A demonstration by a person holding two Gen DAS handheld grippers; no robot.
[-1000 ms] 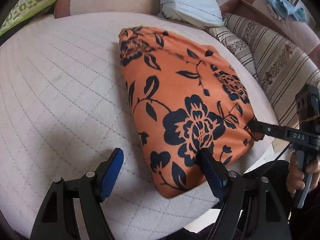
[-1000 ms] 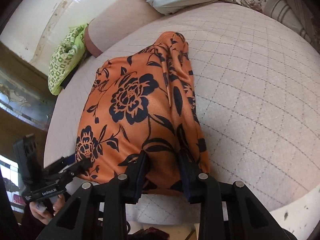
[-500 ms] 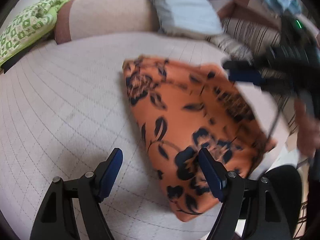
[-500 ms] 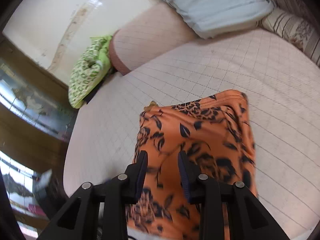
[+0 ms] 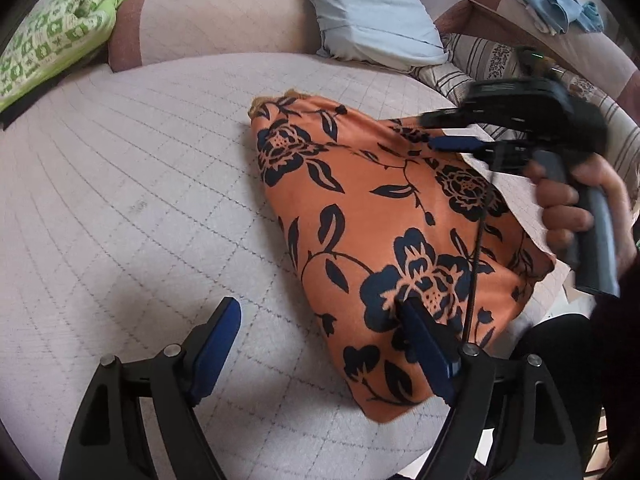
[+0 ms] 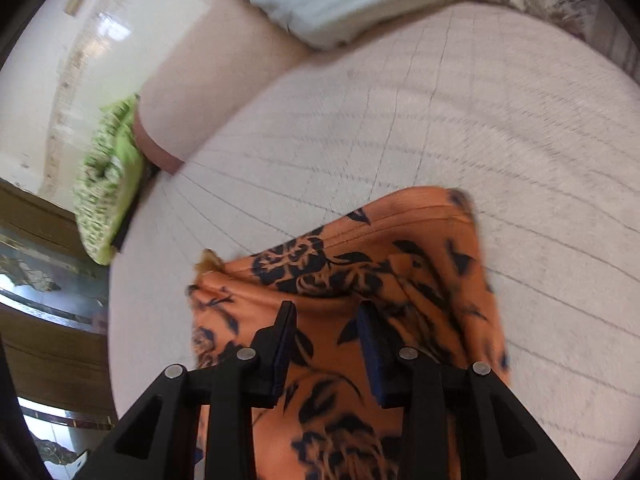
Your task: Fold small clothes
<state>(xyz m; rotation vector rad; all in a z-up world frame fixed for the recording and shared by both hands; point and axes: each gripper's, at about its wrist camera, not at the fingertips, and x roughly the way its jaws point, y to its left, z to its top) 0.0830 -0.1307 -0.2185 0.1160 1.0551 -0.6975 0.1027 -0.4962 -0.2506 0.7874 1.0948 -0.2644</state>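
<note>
An orange garment with black flowers (image 5: 380, 216) lies folded on the quilted cushion (image 5: 120, 200); it also shows in the right wrist view (image 6: 360, 264). My left gripper (image 5: 320, 316) is open, hovering low over the garment's near left edge, its right finger (image 5: 424, 340) over the cloth. My right gripper (image 6: 326, 320) is open and empty above the garment. In the left wrist view it (image 5: 452, 132) hangs over the garment's far right side, held by a hand (image 5: 580, 200).
A light blue pillow (image 5: 372, 12) and a striped cushion (image 5: 488, 60) lie at the back. A green patterned cloth (image 5: 52, 32) lies at the far left. The cushion's edge (image 5: 400, 460) drops off near me. Wooden furniture (image 6: 48, 320) stands left.
My right gripper let go of the garment's near corner, lifted and moved across over its far side. My left gripper pulled back slightly and stayed open.
</note>
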